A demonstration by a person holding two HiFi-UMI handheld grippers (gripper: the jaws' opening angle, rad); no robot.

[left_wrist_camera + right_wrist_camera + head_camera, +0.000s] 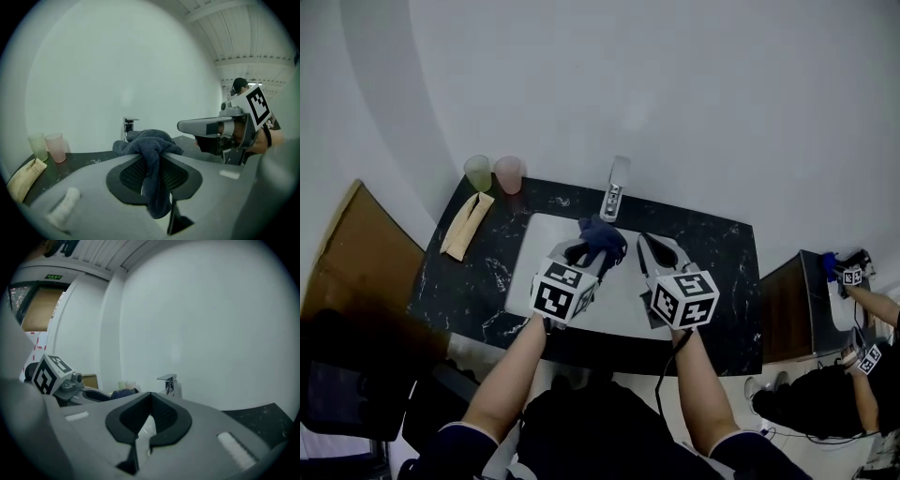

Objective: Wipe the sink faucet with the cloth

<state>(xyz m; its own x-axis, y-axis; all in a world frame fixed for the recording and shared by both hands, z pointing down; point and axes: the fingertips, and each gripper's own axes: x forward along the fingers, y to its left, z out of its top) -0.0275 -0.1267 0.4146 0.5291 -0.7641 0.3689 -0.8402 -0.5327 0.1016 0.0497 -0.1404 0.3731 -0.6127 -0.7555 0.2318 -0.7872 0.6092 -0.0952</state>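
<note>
A dark blue cloth (603,235) is bunched between the jaws of my left gripper (592,246), which is shut on it above the white sink (542,246). In the left gripper view the cloth (152,154) drapes over the jaw tips and hangs down between the pads. The chrome faucet (615,186) stands at the back of the sink, a short way beyond the cloth; it also shows as a faucet (128,126) past the cloth and a faucet (168,383) ahead of my right gripper (149,405). My right gripper (649,246) hovers to the right of the cloth, shut and empty.
A green cup (478,172) and a pink cup (508,174) stand at the back left of the black marble counter (478,281), with a tan folded pouch (466,225) in front of them. Another person with grippers works at a unit at far right (853,309). A wooden panel (352,253) lies left.
</note>
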